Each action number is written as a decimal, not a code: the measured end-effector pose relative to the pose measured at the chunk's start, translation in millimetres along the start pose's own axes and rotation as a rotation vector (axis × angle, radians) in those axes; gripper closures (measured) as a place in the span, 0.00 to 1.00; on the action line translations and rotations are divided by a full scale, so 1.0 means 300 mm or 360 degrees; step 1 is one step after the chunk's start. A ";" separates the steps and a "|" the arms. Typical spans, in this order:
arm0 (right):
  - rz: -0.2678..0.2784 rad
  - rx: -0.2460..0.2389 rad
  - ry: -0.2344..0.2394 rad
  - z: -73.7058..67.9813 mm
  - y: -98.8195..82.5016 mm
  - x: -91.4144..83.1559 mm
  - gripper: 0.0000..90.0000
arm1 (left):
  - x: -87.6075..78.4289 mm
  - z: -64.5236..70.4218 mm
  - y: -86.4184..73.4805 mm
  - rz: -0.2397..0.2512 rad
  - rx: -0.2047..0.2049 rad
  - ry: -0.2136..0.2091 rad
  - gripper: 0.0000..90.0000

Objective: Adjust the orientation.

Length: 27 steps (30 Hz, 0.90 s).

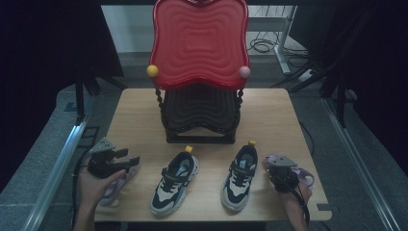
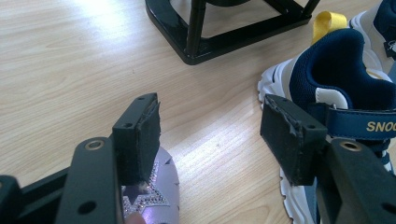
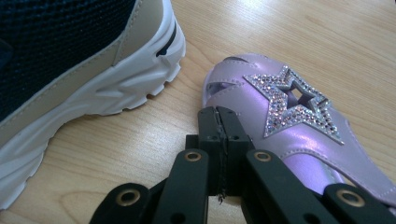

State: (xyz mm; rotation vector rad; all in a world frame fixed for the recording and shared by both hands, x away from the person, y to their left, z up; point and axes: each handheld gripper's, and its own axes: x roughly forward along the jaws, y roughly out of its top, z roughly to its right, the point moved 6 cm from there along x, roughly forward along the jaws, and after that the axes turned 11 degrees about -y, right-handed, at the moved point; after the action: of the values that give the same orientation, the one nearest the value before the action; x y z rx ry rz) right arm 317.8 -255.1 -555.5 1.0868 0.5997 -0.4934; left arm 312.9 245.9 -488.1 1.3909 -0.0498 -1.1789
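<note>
two hand-held grippers: left (image 2: 210,135) gapes, right (image 3: 219,126) clenched empty, could nudge the purple sandal (image 3: 299,135) off the desk (image 1: 139,115).

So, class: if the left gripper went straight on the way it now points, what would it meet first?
Probably bare table first; its open jaws frame clear wood. Further on stands the black rack's base, though depth is hard to judge. The navy sneaker sits just right of that line.

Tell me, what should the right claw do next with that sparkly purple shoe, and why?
Probably open first. The right claw is shut with nothing between its pads, poised at the toe of the purple sandal with the glittery star. It can't grab anything closed, so it likely should spread its jaws, then ease over the sandal's edge beside the sneaker.
</note>
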 end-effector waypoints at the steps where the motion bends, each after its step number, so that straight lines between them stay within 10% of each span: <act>1: -0.0001 0.0000 0.0009 -0.002 0.000 0.001 1.00 | 0.000 0.000 0.000 0.0000 0.0001 -0.0001 0.43; 19: 0.0013 -0.0022 -0.0056 -0.016 0.014 0.027 1.00 | 0.003 -0.006 -0.005 -0.0012 0.0001 -0.0001 0.43; 27: 0.0177 0.0188 0.0223 0.028 0.060 -0.052 0.95 | -0.010 -0.013 -0.009 -0.0003 -0.0006 0.0009 0.43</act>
State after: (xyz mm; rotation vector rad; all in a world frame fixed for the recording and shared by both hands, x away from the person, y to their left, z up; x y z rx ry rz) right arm 319.5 -254.7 -530.1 1.2674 0.6350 -0.3615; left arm 312.4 251.4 -489.3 1.3910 -0.0420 -1.1763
